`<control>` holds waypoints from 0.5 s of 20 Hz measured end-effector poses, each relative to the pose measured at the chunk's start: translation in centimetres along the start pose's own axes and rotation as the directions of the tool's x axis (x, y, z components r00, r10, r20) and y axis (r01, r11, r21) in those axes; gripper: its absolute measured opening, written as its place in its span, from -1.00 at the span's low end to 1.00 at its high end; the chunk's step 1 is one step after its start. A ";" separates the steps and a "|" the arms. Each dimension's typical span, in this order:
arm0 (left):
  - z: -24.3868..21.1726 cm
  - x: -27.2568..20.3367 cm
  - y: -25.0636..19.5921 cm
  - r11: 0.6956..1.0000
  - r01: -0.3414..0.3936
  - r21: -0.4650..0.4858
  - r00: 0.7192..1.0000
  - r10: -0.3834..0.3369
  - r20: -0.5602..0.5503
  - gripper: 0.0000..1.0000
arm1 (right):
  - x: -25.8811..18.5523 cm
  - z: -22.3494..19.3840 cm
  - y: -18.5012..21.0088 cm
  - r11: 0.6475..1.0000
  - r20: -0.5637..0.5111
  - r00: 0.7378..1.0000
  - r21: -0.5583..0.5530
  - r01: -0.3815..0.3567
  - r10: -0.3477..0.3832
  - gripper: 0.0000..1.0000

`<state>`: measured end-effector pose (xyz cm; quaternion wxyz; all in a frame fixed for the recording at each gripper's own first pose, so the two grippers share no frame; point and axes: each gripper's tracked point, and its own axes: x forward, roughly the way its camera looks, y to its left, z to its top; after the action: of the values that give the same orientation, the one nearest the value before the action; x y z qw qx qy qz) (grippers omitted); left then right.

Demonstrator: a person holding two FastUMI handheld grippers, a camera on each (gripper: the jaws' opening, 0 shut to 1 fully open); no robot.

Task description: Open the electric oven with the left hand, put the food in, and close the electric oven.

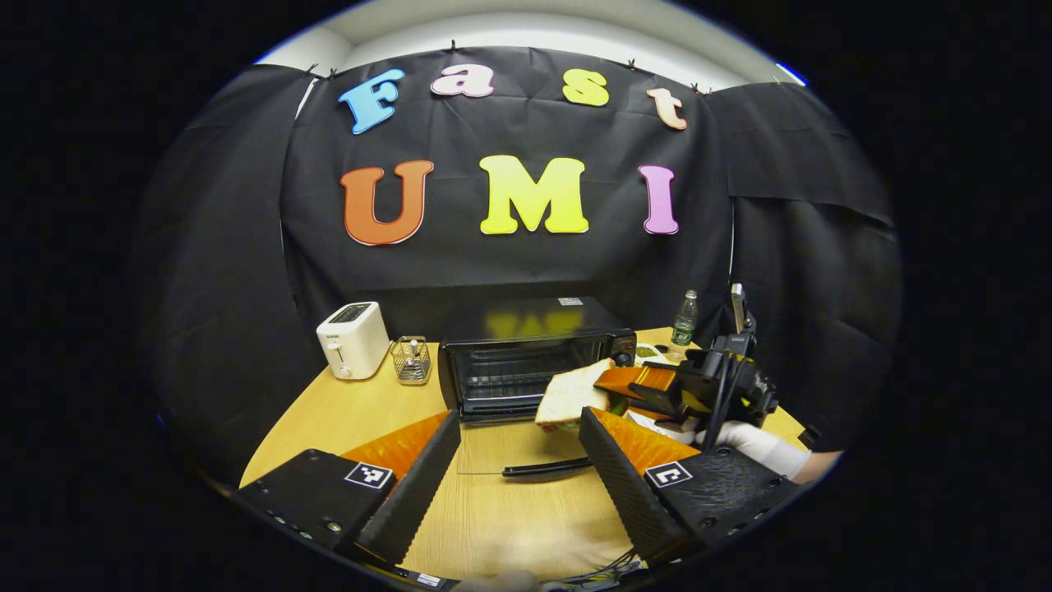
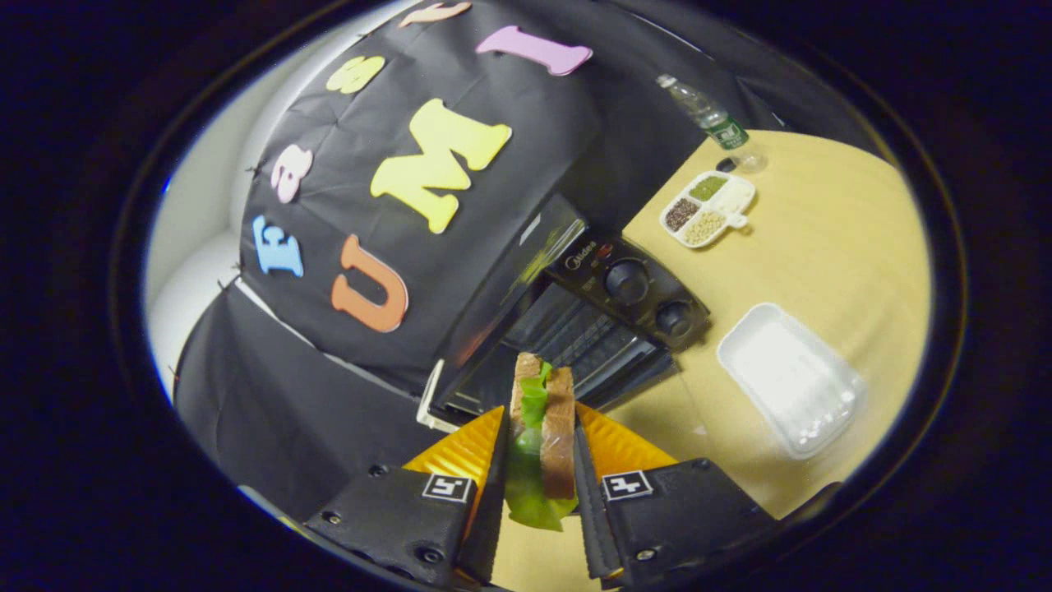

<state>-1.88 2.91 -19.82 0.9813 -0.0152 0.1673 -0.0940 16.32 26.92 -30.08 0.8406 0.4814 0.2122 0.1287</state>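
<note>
I'm working in a staged recording booth, not a real kitchen: black cloth [image 1: 526,263] is pinned up as the wall across the upper frame, with a white room wall [image 1: 526,29] showing above it. At centre, a light wooden table [image 1: 509,510] carries kitchen props: a black electric oven [image 1: 526,362], a white toaster [image 1: 353,339] at centre left, and a plastic water bottle [image 1: 684,321].

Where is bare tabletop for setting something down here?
Free: the table in front of the open oven door, and the strip between the toaster and the near edge. Crowded: right of the oven, where the white tray, divided dish and bottle sit.
</note>
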 end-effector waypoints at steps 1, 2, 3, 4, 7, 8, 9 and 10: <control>-0.3 -0.2 0.6 1.000 -0.005 0.003 1.000 0.005 -0.005 0.92 | 1.2 -0.7 0.1 0.999 0.013 1.000 0.042 0.002 -0.003 -0.30; -0.5 -0.4 1.2 1.000 -0.011 0.004 1.000 0.011 -0.010 0.92 | 2.4 -1.1 0.1 0.997 0.027 1.000 0.079 0.002 -0.004 -0.30; -0.7 -0.5 1.7 1.000 -0.016 0.004 1.000 0.016 -0.016 0.92 | 3.5 -1.3 0.1 0.994 0.044 0.999 0.109 0.003 -0.008 -0.30; -1.1 -0.6 2.3 1.000 -0.023 0.006 1.000 0.023 -0.021 0.92 | 4.6 -1.4 0.1 0.991 0.066 0.998 0.134 0.001 -0.010 -0.30; -2.2 -1.0 3.8 0.999 -0.044 0.012 0.998 0.045 -0.047 0.92 | 7.1 -1.3 -0.3 0.974 0.140 0.989 0.227 0.003 -0.036 -0.30; -2.5 -1.1 4.2 0.999 -0.051 0.012 0.997 0.052 -0.053 0.92 | 7.9 -1.3 -0.5 0.965 0.163 0.986 0.261 0.002 -0.046 -0.31; -2.9 -1.1 4.6 0.998 -0.059 0.013 0.996 0.059 -0.063 0.92 | 8.5 -1.4 -0.6 0.959 0.182 0.981 0.284 0.004 -0.058 -0.31; -3.1 -1.0 4.9 0.998 -0.064 0.012 0.996 0.065 -0.068 0.92 | 9.0 -1.5 -0.4 0.953 0.197 0.979 0.302 -0.003 -0.059 -0.31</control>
<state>-2.97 7.93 -22.73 0.9776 -0.0017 0.2008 -0.0635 23.52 31.68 -33.22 0.7767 0.6111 0.1492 0.0330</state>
